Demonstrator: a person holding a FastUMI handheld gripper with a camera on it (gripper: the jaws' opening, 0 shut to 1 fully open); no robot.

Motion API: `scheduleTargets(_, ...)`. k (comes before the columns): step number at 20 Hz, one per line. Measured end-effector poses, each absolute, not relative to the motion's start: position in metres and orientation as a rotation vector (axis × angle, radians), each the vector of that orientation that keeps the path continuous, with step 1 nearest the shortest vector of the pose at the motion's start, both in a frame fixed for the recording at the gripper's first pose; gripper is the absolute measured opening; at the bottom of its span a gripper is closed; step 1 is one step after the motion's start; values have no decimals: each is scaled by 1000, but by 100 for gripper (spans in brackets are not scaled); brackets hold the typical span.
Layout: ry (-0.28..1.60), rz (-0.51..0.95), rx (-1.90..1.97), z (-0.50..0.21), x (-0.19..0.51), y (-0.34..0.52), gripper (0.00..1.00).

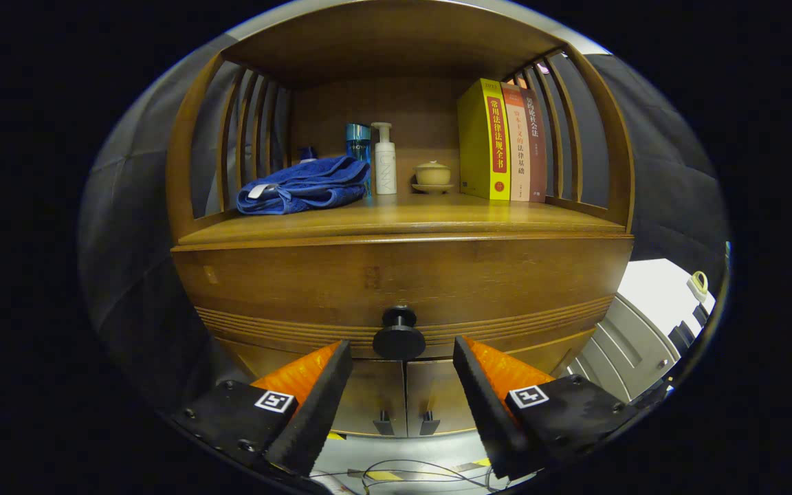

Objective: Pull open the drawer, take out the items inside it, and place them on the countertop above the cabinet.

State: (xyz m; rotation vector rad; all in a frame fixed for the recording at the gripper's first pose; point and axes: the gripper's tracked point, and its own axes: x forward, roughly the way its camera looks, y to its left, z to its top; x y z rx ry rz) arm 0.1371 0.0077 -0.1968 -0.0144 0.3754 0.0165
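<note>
The gripper (pixel 401 357) has its fingers (pixel 313 392) released and spread wide, touching nothing. Between the fingertips sits the black knob (pixel 399 335) of the drawer (pixel 396 289), which is closed. Beyond the fingers, above the drawer, the countertop (pixel 403 214) carries a blue towel (pixel 303 185), bottles and books. Risk: closing off-centre could let the round knob slip out during the pull.

a staged home corner: wooden cabinet (pixel 396 275), folded towel (pixel 305 184), toiletry bottles (pixel 385 159), books (pixel 502 141), black cloth backdrop
</note>
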Motion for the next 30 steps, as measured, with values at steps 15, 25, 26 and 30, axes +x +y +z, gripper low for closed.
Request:
scheduleTargets(15, 384, -25, -44, -204, 158, 10, 52)
scheduleTargets(25, 418, -42, -43, -205, 125, 10, 47)
scheduleTargets(26, 420, -46, -37, -204, 119, 9, 47)
scheduleTargets(30, 433, -49, -32, -204, 91, 8, 47)
